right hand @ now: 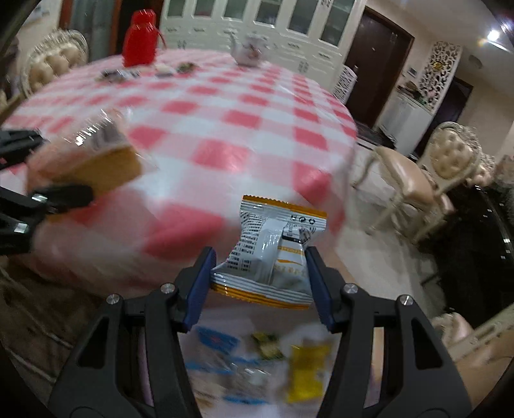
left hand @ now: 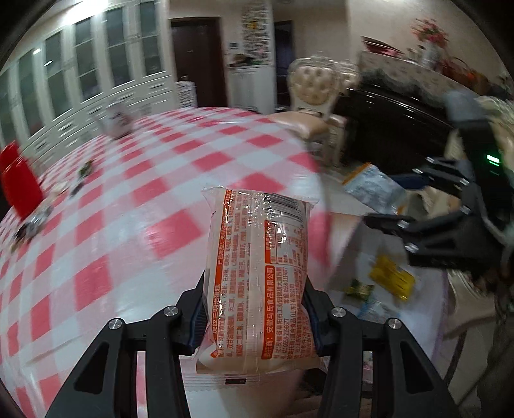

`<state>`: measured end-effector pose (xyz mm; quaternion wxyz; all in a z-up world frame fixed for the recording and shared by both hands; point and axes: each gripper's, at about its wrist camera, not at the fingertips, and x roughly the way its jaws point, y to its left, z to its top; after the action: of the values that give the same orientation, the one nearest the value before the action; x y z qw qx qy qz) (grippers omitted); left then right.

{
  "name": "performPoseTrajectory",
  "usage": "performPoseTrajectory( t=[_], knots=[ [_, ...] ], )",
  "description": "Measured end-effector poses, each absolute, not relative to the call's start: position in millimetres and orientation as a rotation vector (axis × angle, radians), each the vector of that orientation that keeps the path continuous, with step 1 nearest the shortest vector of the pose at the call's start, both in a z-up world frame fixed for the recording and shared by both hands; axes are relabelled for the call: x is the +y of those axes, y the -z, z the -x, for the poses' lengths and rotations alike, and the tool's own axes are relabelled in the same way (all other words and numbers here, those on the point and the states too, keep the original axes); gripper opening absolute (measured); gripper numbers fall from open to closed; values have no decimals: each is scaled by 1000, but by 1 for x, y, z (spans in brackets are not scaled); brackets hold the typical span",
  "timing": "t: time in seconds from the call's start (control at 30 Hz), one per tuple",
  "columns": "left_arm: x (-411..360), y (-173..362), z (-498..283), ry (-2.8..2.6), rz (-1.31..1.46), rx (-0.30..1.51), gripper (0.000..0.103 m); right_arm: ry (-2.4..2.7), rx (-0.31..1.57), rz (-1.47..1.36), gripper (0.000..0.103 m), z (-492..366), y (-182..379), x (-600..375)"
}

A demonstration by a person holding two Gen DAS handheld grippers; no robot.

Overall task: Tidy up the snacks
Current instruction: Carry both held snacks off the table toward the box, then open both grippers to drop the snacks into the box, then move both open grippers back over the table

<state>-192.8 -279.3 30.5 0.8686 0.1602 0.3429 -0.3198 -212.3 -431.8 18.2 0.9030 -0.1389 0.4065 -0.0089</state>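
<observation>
Left gripper (left hand: 255,308) clamps a clear orange-printed cake pack (left hand: 257,257), upright above the table edge; right gripper (right hand: 261,283) pinches a grey-and-orange snack packet (right hand: 273,257) the same way, and each shows in the other's view, at 3 and 9 o'clock. Below them, at 6 o'clock in the right view, a blurred container (kind unclear) holds a yellow packet (right hand: 306,369), a blue packet (right hand: 218,342) and a small green one (right hand: 268,345). Beyond, a red-and-white checked tablecloth (right hand: 205,128) carries a red jug (right hand: 139,38) and white teapot (right hand: 247,51) at 12 o'clock, white cabinets (right hand: 257,16) behind, a cream chair (right hand: 417,180) at 3 o'clock.
</observation>
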Motion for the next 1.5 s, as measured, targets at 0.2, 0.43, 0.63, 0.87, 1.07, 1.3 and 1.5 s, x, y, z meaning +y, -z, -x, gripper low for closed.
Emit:
performPoseTrajectory(
  t=[0.2,0.43,0.63,0.87,1.07,1.3,1.5],
  knots=[
    [-317,-25,227,853,-412,707,50,83,902,354,61,225,-10,-464],
    [-350,-8,243,1018,-465,772,50,77,1002,465,61,240,8,-481],
    [-367,5,263,1182,-502,833,56,86,1137,566,69,253,29,-488],
    [-329,-24,232,1082,-306,750,72,139,939,434,74,248,-16,-499],
    [-270,-56,191,880,-200,639,79,150,710,223,81,222,-55,-481],
    [-171,-60,124,548,-42,680,85,-91,661,77,82,158,-62,-406],
    [-79,-39,61,269,81,783,85,-291,700,48,82,80,-49,-322]
  ],
)
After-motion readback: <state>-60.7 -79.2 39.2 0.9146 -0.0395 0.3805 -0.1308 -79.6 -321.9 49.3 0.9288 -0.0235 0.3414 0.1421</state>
